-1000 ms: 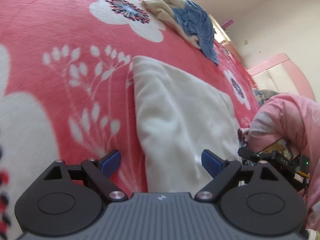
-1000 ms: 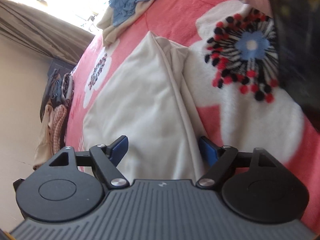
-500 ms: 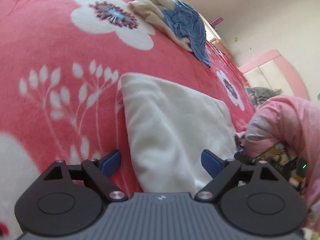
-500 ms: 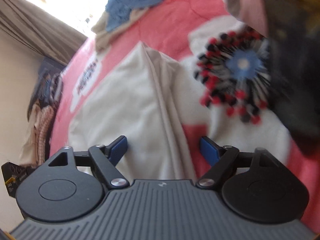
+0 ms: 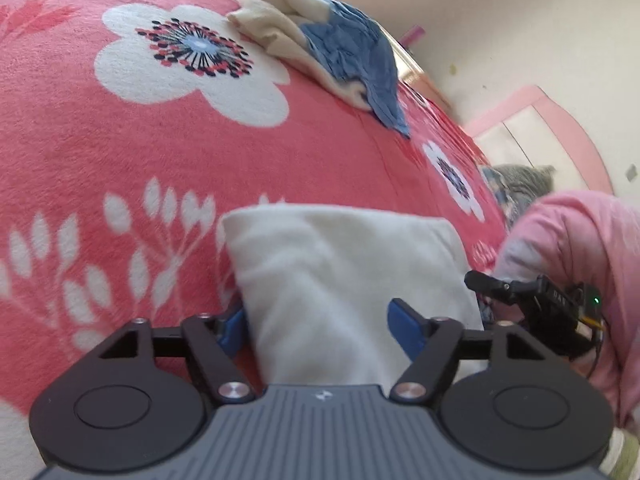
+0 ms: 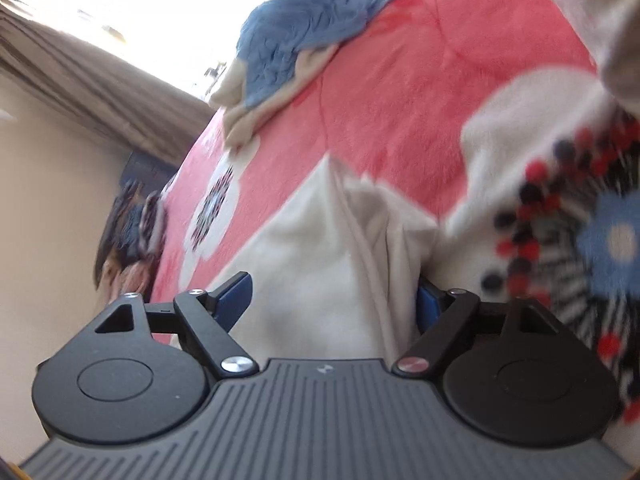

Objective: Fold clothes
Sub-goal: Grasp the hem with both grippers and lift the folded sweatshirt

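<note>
Pink floral blanket [image 5: 100, 152] covers the bed, white flowers with dark centres across it. Cream wall and pink arched frame [image 5: 560, 120] beyond the far edge; brown curtain [image 6: 80, 76] in the right wrist view. Heap of cream and blue clothes [image 5: 332, 44] sits at the blanket's far edge. Folded cream garment [image 5: 344, 272] lies at the near edge, its layered side seen from the right. Person's pink sleeve [image 5: 576, 240] at its right side. Left gripper [image 5: 316, 326]: jaws have just been closing, garment's near corner between them, pads not visibly pressing. Right gripper [image 6: 334, 298]: jaws apart, straddling the garment's layered edge. Small lettering on the other gripper's body is unreadable.
</note>
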`<state>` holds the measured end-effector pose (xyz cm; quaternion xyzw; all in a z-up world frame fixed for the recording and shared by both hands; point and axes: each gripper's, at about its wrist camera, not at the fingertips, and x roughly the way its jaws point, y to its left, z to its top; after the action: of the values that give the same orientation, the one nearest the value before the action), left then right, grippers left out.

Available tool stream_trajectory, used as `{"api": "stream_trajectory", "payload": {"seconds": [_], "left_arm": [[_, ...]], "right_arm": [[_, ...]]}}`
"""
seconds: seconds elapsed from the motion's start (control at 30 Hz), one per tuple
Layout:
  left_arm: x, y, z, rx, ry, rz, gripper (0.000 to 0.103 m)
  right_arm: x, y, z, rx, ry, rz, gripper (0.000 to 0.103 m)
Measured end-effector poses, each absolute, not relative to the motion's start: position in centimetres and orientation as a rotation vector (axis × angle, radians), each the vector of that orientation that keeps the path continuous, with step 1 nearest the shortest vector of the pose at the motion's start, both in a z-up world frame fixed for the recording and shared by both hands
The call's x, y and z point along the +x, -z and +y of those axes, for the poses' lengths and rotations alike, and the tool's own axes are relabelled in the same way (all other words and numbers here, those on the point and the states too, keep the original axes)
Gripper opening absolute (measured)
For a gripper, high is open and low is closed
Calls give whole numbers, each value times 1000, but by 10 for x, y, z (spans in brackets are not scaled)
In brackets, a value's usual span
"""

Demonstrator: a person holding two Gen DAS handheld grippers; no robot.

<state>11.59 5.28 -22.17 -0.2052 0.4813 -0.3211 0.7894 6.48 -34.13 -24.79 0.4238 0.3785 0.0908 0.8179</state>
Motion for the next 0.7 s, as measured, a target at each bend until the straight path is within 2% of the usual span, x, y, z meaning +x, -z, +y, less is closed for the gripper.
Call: {"api": "stream_trajectory", "payload": {"seconds": [0.2, 0.23, 0.27, 0.3, 0.37, 0.47, 0.7], "left_arm": [[138, 233, 49, -558, 659, 1026, 64], [141, 233, 46, -570, 644, 1018, 61], [143, 233, 43, -575, 626, 1020, 53], [145, 232, 41, -579, 609, 1022, 40], [147, 229, 39, -588, 587, 1025, 24], [141, 218, 38, -577, 576, 1007, 21], [98, 162, 35, -504, 571, 891, 20]], "right_arm": [[82, 255, -347, 984, -228, 800, 77], [90, 256, -347, 992, -230, 785, 71], [96, 257, -346, 999, -225, 780, 57], [100, 259, -345, 1005, -218, 778, 51], [97, 254, -344, 1004, -216, 765, 29], [87, 242, -339, 981, -218, 733, 22], [55, 173, -306, 759, -231, 619, 21]]}}
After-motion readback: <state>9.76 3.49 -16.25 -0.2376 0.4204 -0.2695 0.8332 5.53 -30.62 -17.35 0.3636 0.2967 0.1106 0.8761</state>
